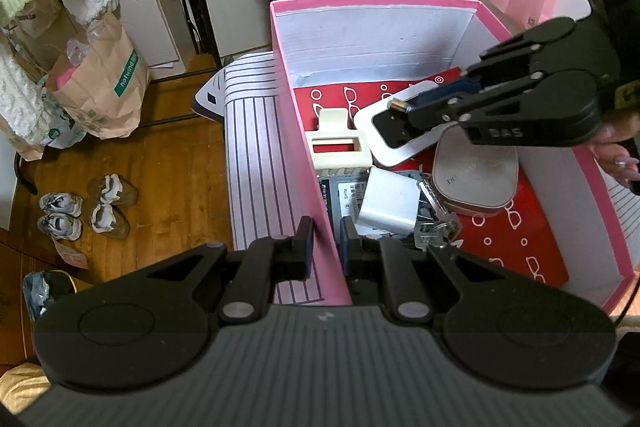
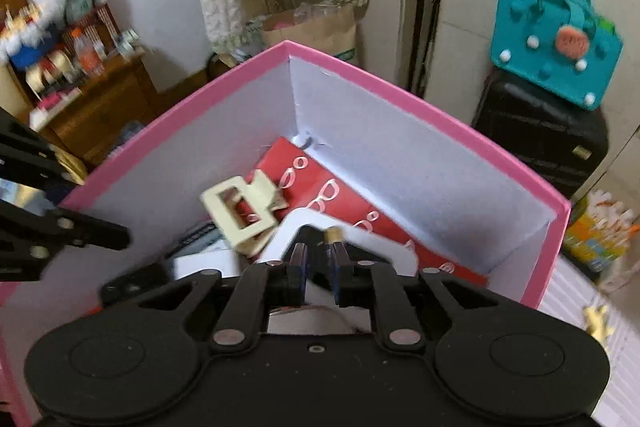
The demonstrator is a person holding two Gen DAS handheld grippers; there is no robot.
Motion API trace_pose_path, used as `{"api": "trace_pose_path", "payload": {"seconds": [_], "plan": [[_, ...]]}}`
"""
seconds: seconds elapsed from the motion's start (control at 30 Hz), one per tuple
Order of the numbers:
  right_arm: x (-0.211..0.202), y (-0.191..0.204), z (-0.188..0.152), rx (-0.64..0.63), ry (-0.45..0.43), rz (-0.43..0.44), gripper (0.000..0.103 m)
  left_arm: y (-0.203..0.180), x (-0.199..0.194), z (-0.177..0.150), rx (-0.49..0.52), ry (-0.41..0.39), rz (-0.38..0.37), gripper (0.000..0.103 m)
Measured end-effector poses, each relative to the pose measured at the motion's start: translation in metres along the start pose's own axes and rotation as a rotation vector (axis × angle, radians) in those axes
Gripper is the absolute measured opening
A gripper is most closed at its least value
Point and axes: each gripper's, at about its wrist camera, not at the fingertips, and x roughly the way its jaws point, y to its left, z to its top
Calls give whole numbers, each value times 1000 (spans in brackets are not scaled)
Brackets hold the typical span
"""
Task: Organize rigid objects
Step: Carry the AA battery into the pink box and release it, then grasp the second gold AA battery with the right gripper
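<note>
Left wrist, right wrist: both claws at the pink box

Left wrist view: the left claw (image 1: 326,241) straddles the near wall of the pink box (image 1: 298,131), its two fingers clamped on that wall, one outside and one inside. Just ahead of it inside the box lie a white charger block (image 1: 386,205), a bunch of keys (image 1: 438,227) and a rose-gold case (image 1: 476,179); further ahead sit a cream hair clip (image 1: 336,143) and a white-framed device (image 1: 396,125) on a red patterned sheet (image 1: 532,239). The right claw (image 1: 404,105) reaches in from the right with a small brass-coloured cylinder (image 1: 397,103) at its tips.

Right wrist view: the right claw (image 2: 320,251) hangs over the box interior, jaws slightly apart, and whether they press on the cylinder (image 2: 334,234) at the right fingertip I cannot tell. The hair clip (image 2: 240,215) lies ahead and left.
</note>
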Motion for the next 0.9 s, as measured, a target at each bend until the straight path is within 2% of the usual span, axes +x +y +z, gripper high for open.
{"api": "trace_pose_path", "payload": {"seconds": [0.1,0.27,0.47,0.7,0.9], "plan": [[-17,-6,-6,51,-52,26,17,1,0,0,-5,1,-1,13],[-69,-24,-25,122,-181,43,19,2,0,0,-11,-2,-1,13],[-113,-49,-50,182,-273,-39,24,3,0,0,-27,-5,-2,13],[-116,-93,-94,308,-262,-126,29,1,-1,0,-32,-2,8,13],[-91,-111,-129,352,-198,-114,29,1,-2,-1,-48,-2,12,13]]}}
